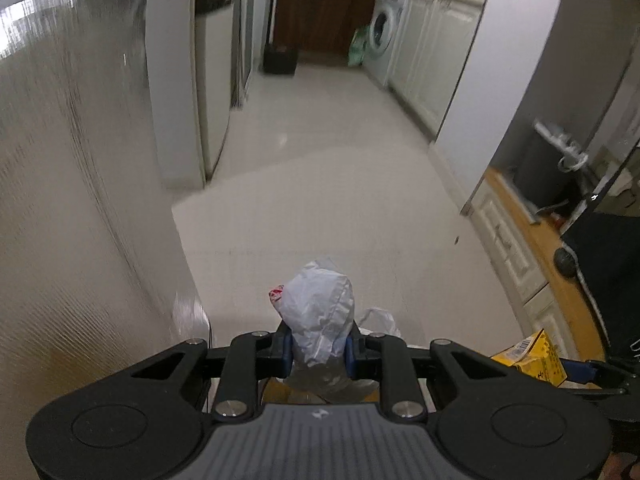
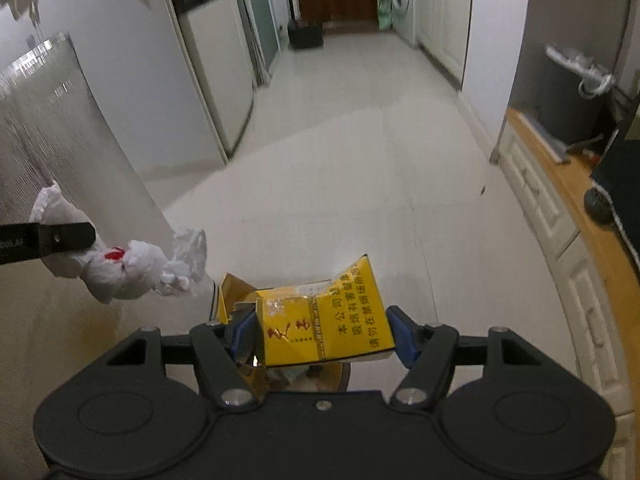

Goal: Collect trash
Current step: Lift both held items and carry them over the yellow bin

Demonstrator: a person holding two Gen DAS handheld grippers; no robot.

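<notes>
Left claw (image 1: pixel 319 350): blue pads closed narrowly on a crumpled white tissue wad (image 1: pixel 320 312) with a red mark, held above the pale tiled floor (image 1: pixel 320 200). Right claw (image 2: pixel 322 332): set wider, pinching a flattened yellow cigarette pack (image 2: pixel 336 320) at its sides, beside the left.

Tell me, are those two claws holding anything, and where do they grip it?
Yes. The left gripper pinches a crumpled white bag around its middle; the right gripper clamps a flattened yellow box by its side edges.

Dim indoor light, brightest on the floor (image 1: pixel 320 184) far from the lens. Left of it a glossy panel (image 1: pixel 72 168) smears with motion blur; fisheye corners go black.
</notes>
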